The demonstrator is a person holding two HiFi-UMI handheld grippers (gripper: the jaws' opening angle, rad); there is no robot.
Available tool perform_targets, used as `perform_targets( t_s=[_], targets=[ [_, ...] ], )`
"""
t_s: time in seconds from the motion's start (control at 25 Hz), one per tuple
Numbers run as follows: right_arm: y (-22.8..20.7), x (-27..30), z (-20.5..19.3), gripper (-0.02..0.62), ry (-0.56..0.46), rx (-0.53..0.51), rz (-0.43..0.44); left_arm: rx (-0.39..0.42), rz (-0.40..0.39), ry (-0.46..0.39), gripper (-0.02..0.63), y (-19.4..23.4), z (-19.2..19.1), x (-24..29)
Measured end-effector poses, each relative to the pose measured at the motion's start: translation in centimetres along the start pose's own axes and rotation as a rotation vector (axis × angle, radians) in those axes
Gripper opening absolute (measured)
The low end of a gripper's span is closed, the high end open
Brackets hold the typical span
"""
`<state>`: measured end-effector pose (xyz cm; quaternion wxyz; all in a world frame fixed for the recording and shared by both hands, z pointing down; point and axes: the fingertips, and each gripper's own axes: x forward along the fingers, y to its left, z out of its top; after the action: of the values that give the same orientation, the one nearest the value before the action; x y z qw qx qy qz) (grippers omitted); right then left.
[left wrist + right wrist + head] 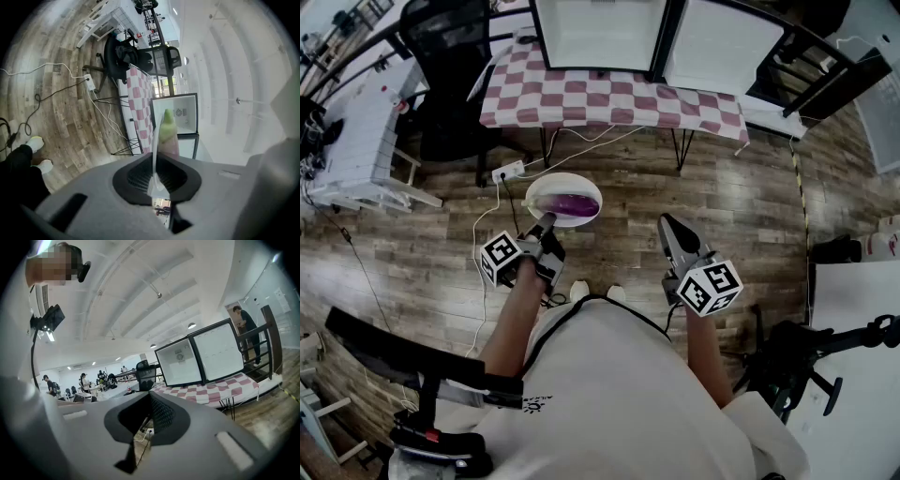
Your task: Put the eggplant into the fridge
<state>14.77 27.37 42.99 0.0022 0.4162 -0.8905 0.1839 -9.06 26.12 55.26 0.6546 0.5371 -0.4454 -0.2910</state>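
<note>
One eggplant (569,203), one plate (542,188), one fridge (595,33)

a wood-plank floor (722,202) carries everything here. on it stands a black-legged table (609,98) under a red-and-white checked cloth, and on the table sits a small fridge (598,33) with a white inside, its door (727,42) swung open to the fridge's right. just in front of the table's left legs a white power strip (508,172) lies on the planks, with a white cable (581,141) running from it under the table. left of the table stands a black office chair (450,66), and further left a white slatted bench (356,131). well in front of the table are two white shoes (579,291). to its right a striped tape line (800,183) runs along the floor.
</note>
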Motion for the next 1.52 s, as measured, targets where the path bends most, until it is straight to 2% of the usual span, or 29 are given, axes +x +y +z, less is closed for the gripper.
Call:
perform_targets(
  t_s=[0.36,1.16,1.52],
  targets=[
    [1.8,1.4,-0.5,0.006,0.010,0.021,0.004,0.012,0.003,0.003,0.026,0.0,2.2,-1.0],
    [3.3,1.9,-1.6,0.006,-0.011,0.079,-0.060,0.010,0.005,0.023,0.026,1.3,5.0,-3.0],
    [5.8,3.2,-2.3,0.006,0.006,0.048,-0.073,0.013,-0.004,0.039,0.026,1.9,6.8,-3.9]
  ],
)
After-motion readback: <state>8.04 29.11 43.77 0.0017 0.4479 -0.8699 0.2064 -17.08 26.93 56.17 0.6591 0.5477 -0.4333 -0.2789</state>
